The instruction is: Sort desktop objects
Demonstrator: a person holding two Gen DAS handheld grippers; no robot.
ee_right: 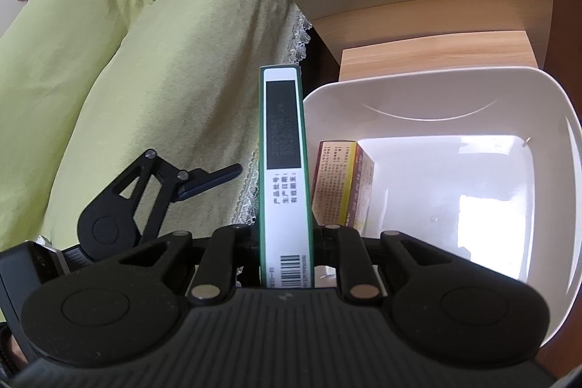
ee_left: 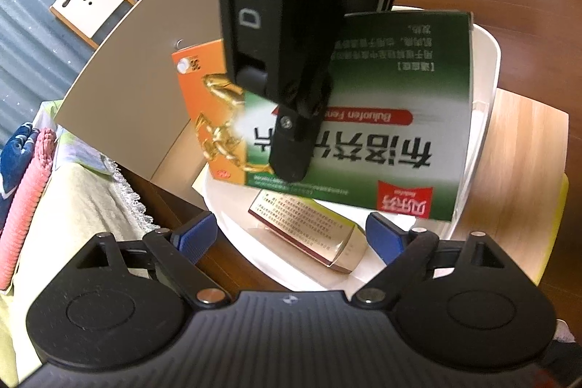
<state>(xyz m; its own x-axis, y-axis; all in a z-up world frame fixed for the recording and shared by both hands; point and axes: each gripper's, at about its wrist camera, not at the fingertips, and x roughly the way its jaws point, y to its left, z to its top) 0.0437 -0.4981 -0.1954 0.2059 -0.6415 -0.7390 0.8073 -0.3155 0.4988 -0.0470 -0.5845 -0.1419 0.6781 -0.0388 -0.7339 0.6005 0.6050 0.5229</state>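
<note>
Both right gripper (ee_right: 285,264) jaws clamp green box (ee_right: 285,170).

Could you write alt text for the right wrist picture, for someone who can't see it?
The right tool grips a thin green-and-white medicine box edge-on beside a white bin that holds a smaller brown-and-yellow box. The left tool shows at left, over a green cloth.

My left gripper (ee_left: 287,237), black with blue finger pads (ee_left: 194,235), is spread wide with nothing between its jaws. My right gripper (ee_left: 291,148), black and marked DAS, reaches down from above in the left wrist view. Its jaws are clamped on the flat green-and-white medicine box (ee_right: 285,177), gripped by its faces.
</note>
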